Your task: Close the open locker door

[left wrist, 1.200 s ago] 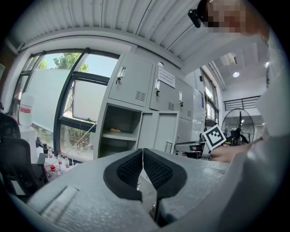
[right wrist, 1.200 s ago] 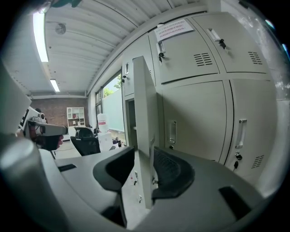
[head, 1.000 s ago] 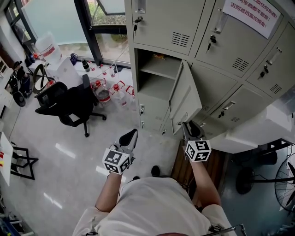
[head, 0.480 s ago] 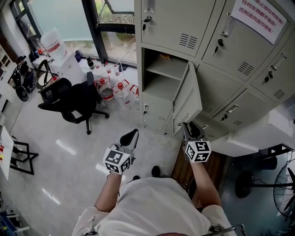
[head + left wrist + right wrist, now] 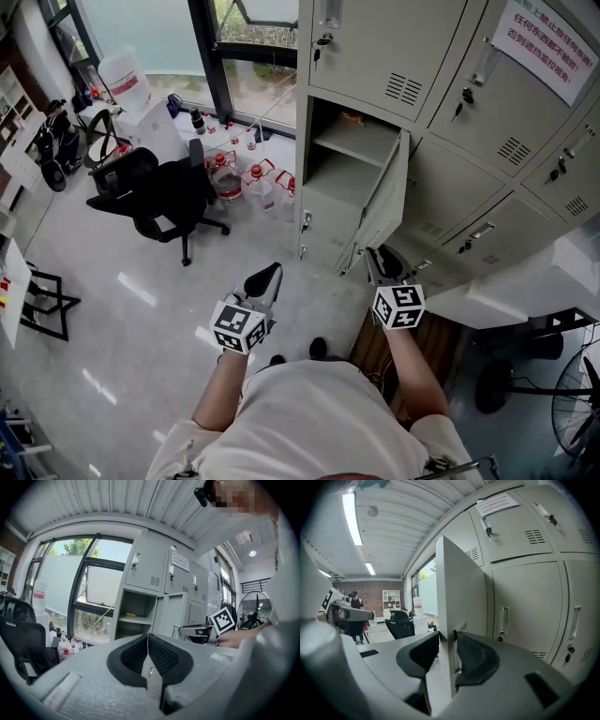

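Right gripper grips the ajar locker door by its edge; pushing it flush likely remains; left gripper clenched, empty.

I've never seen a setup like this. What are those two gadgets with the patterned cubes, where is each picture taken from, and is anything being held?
There is no robot here. A person holds a two-jaw tool in each hand, and the marker cubes are part of those tools. One picture comes from a camera on the person's head, looking steeply down at grey lockers and the floor. The other two come from cameras riding on the tools, looking along their jaws. The left gripper has its jaws together with nothing between them. The right gripper has its jaws shut on the edge of the open locker door, beside its open compartment. On the floor stand a black office chair and some red-capped bottles.
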Tool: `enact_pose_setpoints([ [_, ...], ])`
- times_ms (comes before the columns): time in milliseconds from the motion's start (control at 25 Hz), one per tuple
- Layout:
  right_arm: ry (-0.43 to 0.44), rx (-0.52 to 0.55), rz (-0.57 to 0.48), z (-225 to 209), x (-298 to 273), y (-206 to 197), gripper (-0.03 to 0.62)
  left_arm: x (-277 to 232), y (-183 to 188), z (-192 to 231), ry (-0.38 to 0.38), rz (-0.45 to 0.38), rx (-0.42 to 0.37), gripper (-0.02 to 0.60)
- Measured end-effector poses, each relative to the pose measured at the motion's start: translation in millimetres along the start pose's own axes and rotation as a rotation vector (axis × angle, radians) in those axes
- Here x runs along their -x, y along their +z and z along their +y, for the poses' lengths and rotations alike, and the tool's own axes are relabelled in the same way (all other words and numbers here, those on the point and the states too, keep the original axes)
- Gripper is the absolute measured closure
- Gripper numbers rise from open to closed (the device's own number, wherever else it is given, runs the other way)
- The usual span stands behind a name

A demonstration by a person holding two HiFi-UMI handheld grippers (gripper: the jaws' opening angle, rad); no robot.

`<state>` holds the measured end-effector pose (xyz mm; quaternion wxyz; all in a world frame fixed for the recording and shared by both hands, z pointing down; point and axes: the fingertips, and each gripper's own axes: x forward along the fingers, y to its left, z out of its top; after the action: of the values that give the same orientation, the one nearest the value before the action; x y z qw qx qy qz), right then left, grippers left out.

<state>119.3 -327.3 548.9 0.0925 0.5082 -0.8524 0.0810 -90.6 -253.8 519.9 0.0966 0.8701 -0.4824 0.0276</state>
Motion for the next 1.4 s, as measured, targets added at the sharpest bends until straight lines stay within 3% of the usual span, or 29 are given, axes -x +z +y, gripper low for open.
enact_pose_setpoints([
  [920,0.178,0.065,0.001,62.7,-88.0,24.9,0.476,7.0,5.3,37.9,0.114,-0.013,0.017,0.565],
  [1400,0.230,0.110,-0.002,80.4,-141.6,39.7,0.476,12.7,10.4,57.0,0.167,-0.017,0.017,0.565],
])
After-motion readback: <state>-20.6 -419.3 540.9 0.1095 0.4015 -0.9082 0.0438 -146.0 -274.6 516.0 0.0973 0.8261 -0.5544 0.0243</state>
